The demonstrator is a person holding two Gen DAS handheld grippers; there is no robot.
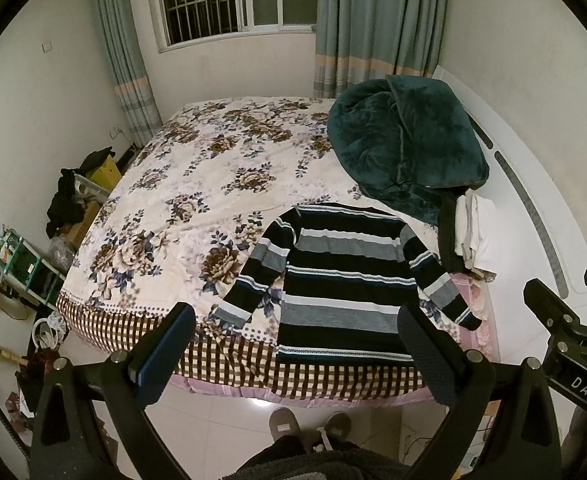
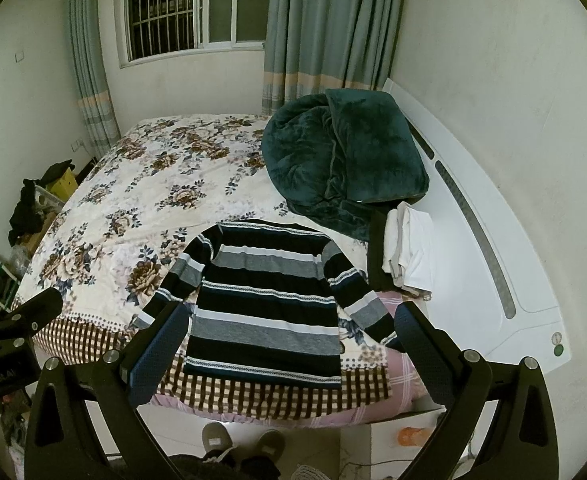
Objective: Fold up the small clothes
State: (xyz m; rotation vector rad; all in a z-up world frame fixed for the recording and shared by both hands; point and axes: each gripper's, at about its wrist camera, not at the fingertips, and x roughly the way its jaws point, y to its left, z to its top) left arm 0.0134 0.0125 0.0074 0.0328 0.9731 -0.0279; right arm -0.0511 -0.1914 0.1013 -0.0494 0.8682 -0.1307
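A small striped sweater, black, grey and white, lies flat and spread out on the floral bedspread near the bed's front edge, both sleeves angled outward. It also shows in the right wrist view. My left gripper is open and empty, held above the floor in front of the bed, short of the sweater's hem. My right gripper is open and empty, likewise in front of the hem. Part of the right gripper's body shows at the right of the left wrist view.
A dark green plush blanket is heaped at the back right of the bed. Folded white and black clothes lie right of the sweater by the white headboard. Clutter and boxes stand left of the bed. The person's slippers are on the tiled floor.
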